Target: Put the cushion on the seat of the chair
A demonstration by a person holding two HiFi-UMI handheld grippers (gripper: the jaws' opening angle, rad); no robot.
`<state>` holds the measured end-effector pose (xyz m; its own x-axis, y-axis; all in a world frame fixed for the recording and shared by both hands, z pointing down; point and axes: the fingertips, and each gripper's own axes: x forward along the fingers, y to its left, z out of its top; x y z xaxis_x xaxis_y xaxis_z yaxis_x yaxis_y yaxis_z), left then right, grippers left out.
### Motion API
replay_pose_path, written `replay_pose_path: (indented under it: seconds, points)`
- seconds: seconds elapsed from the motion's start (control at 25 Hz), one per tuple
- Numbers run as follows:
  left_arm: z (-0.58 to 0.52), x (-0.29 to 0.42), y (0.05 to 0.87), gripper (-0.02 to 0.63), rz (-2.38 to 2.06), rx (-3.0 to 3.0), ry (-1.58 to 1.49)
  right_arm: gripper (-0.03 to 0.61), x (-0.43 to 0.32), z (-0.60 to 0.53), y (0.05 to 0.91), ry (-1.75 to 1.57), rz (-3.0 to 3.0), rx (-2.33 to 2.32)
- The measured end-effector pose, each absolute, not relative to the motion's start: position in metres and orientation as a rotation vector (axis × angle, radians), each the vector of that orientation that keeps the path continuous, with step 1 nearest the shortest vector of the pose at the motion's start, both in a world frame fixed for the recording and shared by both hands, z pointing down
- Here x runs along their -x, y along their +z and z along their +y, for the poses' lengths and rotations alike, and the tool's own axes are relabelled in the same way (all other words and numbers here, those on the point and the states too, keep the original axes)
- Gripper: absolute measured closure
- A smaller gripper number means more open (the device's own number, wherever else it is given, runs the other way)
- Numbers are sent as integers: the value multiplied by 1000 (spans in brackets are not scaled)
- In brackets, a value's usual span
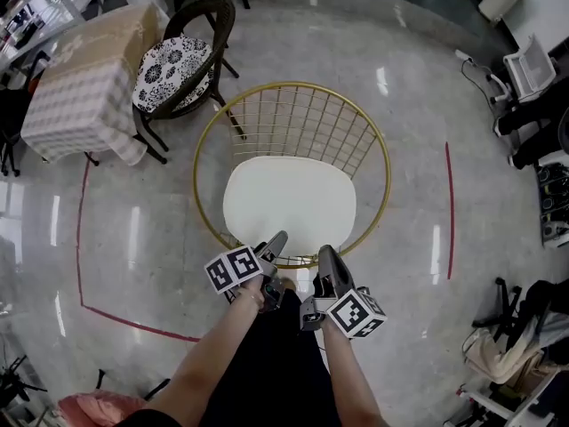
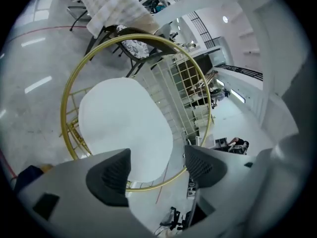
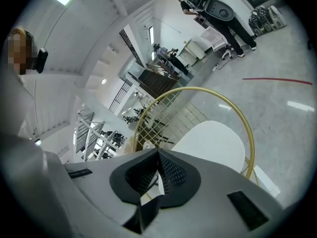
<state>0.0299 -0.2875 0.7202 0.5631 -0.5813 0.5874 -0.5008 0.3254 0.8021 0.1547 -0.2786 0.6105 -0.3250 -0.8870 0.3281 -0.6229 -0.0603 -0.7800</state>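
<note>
I am looking at the cushion (image 1: 289, 205) lying on the seat of the chair (image 1: 383, 163), directly ahead of both claws. The left gripper (image 1: 274, 243) and the right gripper (image 1: 325, 258) are hanging side by side at the chair's near rim, apart from the cushion. The backrest is standing beyond the cushion, on the side away from the claws. Farther ahead and off to the left of the left gripper, a second chair (image 1: 215, 32) is standing, with a table (image 1: 76, 105) just to its left. A floor line (image 1: 449, 205) is running well right of the right gripper.
</note>
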Motion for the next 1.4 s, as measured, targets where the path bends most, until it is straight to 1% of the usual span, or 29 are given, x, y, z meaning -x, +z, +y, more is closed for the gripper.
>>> replay_pose_path:
  seconds: [0.08, 0.24, 0.32, 0.44, 0.52, 0.76, 1.0, 1.4]
  points:
    - [-292, -28, 704, 277, -1045, -1390, -51, 588, -152, -278, 601, -1316, 1928, 1637]
    - [-287, -48, 658, 395, -1016, -1571, -23, 588, -166, -265, 573, -1285, 1917, 1647]
    - [-286, -47, 640, 412, -996, -1667, 7, 588, -162, -264, 562, -1280, 1878, 1643]
    - [-288, -37, 617, 533, -988, -1805, 78, 588, -147, -266, 548, -1254, 1841, 1653]
    - [-286, -36, 596, 591, -993, -1889, 109, 588, -144, -263, 536, -1237, 1846, 1653]
    - [-268, -35, 538, 603, -988, -2146, 197, 588, -135, -242, 503, -1186, 1891, 1616]
    - [-237, -30, 513, 603, -984, -2296, 309, 591, -122, -224, 490, -1124, 1991, 1676]
    - [-215, -13, 485, 603, -1071, -2330, 189, 593, -99, -213, 467, -985, 2239, 1654]
